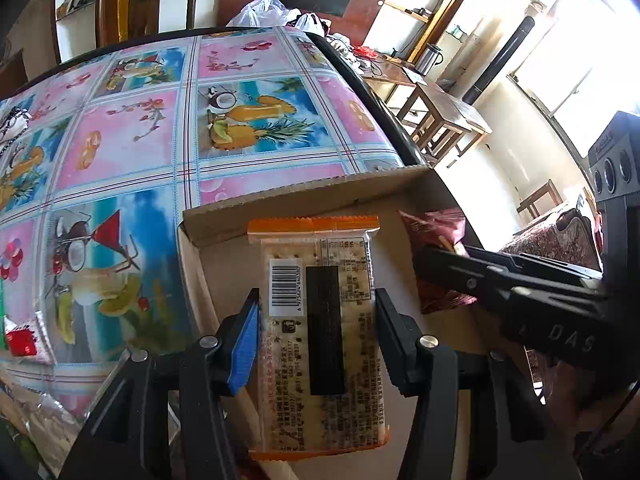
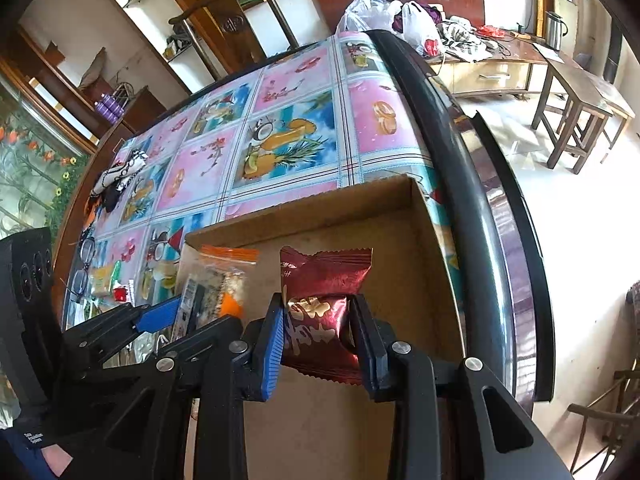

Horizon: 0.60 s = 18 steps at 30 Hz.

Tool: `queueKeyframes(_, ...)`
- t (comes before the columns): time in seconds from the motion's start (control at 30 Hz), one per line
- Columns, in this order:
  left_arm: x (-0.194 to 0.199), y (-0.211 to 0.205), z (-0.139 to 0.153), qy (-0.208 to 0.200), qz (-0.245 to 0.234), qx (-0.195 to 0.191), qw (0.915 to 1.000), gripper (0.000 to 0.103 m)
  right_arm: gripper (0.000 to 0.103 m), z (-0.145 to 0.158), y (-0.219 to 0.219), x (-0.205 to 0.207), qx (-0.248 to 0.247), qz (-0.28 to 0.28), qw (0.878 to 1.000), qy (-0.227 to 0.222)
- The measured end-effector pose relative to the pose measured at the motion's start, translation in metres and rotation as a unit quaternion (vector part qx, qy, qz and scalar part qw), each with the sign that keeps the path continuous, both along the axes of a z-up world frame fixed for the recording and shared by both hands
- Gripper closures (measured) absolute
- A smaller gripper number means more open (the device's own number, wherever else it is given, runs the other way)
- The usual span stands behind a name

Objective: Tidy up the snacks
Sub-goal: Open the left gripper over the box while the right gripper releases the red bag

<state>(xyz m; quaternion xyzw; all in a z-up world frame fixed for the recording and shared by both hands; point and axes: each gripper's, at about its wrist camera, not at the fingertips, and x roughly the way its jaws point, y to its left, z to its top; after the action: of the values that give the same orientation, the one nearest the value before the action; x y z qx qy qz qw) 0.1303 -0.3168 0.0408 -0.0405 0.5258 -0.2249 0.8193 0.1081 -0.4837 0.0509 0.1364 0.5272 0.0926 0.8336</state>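
Both snacks hang above an open cardboard box (image 1: 312, 196) that sits at the near right corner of the tabletop (image 1: 132, 152), close to its dark rounded edge. The left hand-held gripper (image 1: 316, 340) is clenched on a long clear cracker packet (image 1: 320, 328) with orange sealed ends, its two black jaws pressing the packet's long sides about midway, the barcode and printed back facing up. The packet points away from the gripper, its far end over the box's back wall. Just beside it, the right hand-held gripper (image 2: 320, 340) grasps a dark red foil snack pouch (image 2: 324, 300) with gold lettering; the pouch is pinched in at the waist between a blue pad (image 2: 272, 348) and the black jaw opposite, its crimped top standing free above the fingers. From the right wrist view the pouch hangs over the bare brown floor of the box, and the cracker packet shows to its left, near the box's left wall. The two grippers are close together, side by side, both tilted downward. The tabletop wears a glossy cloth printed with fruit and drink squares in pink and blue. At its far left edge lie a few small wrapped items (image 2: 108, 280), a pair of spectacles (image 2: 82, 268) and a black-and-white bundle (image 2: 120, 176), well apart from the box. Beyond the table stand a wooden chair (image 2: 232, 20) and some plastic bags (image 2: 400, 16).
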Motion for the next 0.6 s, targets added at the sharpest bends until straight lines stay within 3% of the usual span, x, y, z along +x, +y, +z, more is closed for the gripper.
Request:
queueKeyframes(0.5, 0.006, -0.001, -0.013, 0.007, -0.005, 0.0, 1.0, 0.05, 0.066, -0.026, 0.002, 0.016, 0.003, -0.005, 1.0, 0.018)
queueKeyframes(0.6, 0.003, 0.0, -0.006, 0.002, -0.007, -0.002, 1.0, 0.049, 0.06, -0.023, -0.001, 0.011, 0.016, -0.008, 1.0, 0.014)
